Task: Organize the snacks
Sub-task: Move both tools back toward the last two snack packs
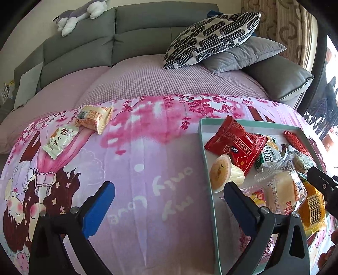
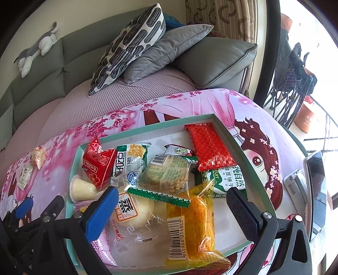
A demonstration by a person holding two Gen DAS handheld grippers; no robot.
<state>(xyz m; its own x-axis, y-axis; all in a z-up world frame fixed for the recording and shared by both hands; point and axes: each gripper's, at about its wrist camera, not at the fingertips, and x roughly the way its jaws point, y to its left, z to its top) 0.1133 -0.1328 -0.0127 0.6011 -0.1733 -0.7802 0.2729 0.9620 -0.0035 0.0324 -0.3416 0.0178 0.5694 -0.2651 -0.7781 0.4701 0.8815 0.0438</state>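
A shallow teal-rimmed tray (image 1: 203, 148) (image 2: 249, 148) on the pink printed cloth holds several wrapped snacks: a red packet (image 1: 236, 146) (image 2: 99, 165), a jelly cup (image 1: 224, 173) (image 2: 81, 188), a steamed bun pack (image 2: 135, 209), an orange cake pack (image 2: 194, 224), a green biscuit pack (image 2: 228, 182), a long red bar (image 2: 209, 148). Two snacks lie outside at far left: an orange-white pack (image 1: 95, 118) (image 2: 39, 156) and a white sachet (image 1: 60, 139) (image 2: 24, 176). My left gripper (image 1: 169, 198) is open and empty over the cloth by the tray's left rim. My right gripper (image 2: 172, 201) is open and empty above the tray's snacks.
A grey sofa (image 1: 88, 48) with a lilac cover runs behind the table. A patterned cushion (image 1: 213, 38) (image 2: 128, 46) rests on a grey cushion (image 2: 166, 50). A plush toy (image 1: 80, 14) lies on the sofa back. A phone on a stand (image 2: 314, 194) stands right of the tray.
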